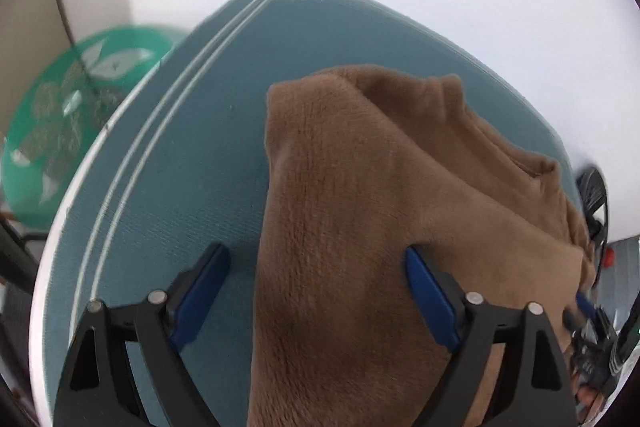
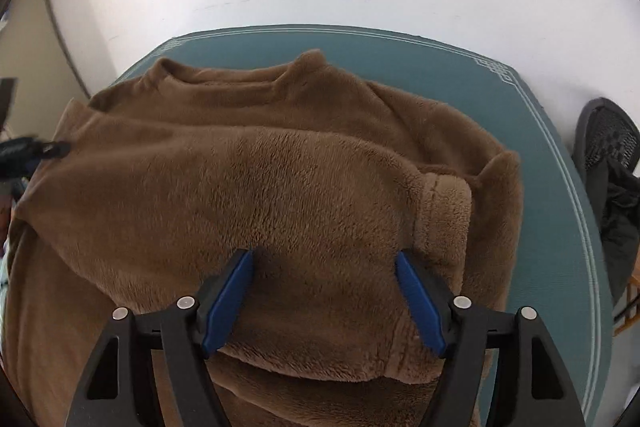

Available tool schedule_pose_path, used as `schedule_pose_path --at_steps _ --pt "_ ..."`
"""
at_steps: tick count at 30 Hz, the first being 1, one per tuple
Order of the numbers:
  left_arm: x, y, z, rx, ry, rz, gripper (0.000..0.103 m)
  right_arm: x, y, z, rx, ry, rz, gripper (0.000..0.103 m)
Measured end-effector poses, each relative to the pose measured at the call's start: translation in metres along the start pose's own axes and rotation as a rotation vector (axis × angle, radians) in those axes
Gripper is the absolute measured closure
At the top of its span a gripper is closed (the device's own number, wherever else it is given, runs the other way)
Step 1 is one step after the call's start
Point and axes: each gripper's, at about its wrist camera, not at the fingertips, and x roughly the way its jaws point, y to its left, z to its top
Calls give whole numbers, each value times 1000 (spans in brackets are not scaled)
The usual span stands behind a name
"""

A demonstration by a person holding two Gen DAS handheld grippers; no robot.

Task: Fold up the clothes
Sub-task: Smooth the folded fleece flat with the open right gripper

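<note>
A brown fleece sweater lies on a teal mat, collar at the far side. One sleeve is folded across its body, with the cuff toward the right. My right gripper hovers open just over that folded sleeve, with fleece below the gap and nothing pinched. My left gripper is open over the sweater at its left edge: the right finger is over fleece, the left finger over bare mat. The right gripper's blue finger shows at the right rim of the left wrist view.
The mat with its white border lines covers a white table, which stands against a white wall. A green mesh basket sits on the floor beyond the table's left edge. A black mesh chair with a dark garment stands to the right.
</note>
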Motion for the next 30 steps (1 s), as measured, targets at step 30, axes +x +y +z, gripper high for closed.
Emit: schedule_pose_path --at_steps 30 --pt "-87 45 -64 80 12 -80 0 5 23 -8 -50 -21 -15 10"
